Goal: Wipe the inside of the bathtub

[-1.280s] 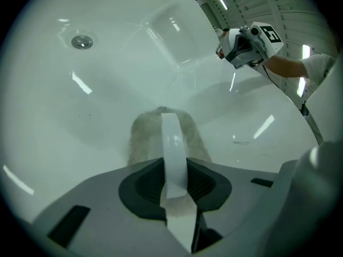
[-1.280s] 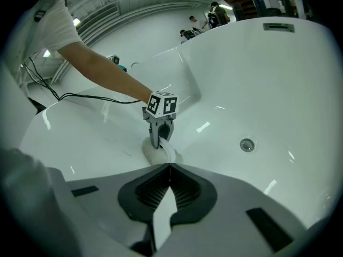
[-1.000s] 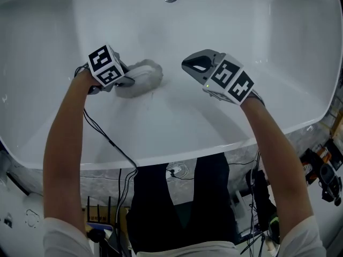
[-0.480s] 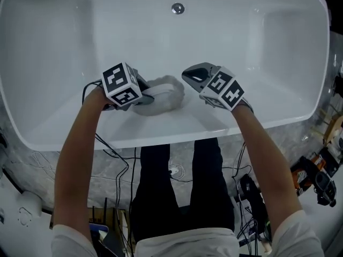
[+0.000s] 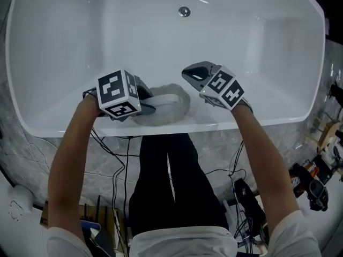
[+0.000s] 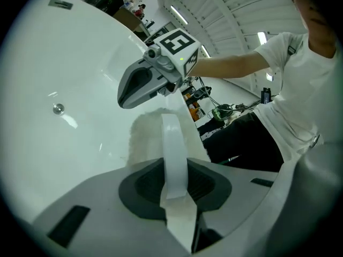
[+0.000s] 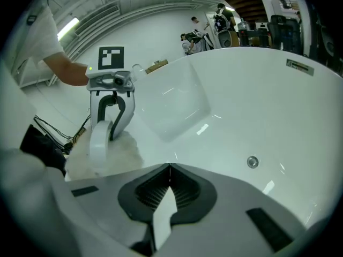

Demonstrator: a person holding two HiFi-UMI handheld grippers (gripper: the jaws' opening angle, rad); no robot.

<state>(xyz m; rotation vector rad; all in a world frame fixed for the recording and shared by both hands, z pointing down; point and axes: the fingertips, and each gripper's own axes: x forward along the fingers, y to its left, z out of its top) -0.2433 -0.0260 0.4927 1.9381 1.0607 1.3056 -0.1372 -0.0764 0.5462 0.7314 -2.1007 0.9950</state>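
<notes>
A white bathtub [image 5: 64,42] fills the head view, its drain [image 5: 184,11] at the far wall. My left gripper [image 5: 146,104] is shut on the white strap [image 6: 172,154] of a fluffy white wiping pad [image 5: 167,110], which lies against the tub's near inner wall just below the rim. My right gripper [image 5: 192,73] hovers just right of the pad, shut with nothing between its jaws [image 7: 170,167]. In the right gripper view the left gripper [image 7: 110,108] and the pad [image 7: 110,151] show at the left, the drain [image 7: 252,161] at the right.
The tub's near rim [image 5: 225,126] runs under both wrists. Below it stand the person's dark-trousered legs [image 5: 171,181], with cables [image 5: 115,159] on the marbled floor and gear [image 5: 313,186] at the right.
The left gripper has drawn the pad along the near wall toward the rim and a little to the right. The right gripper has stayed beside it, shut.
</notes>
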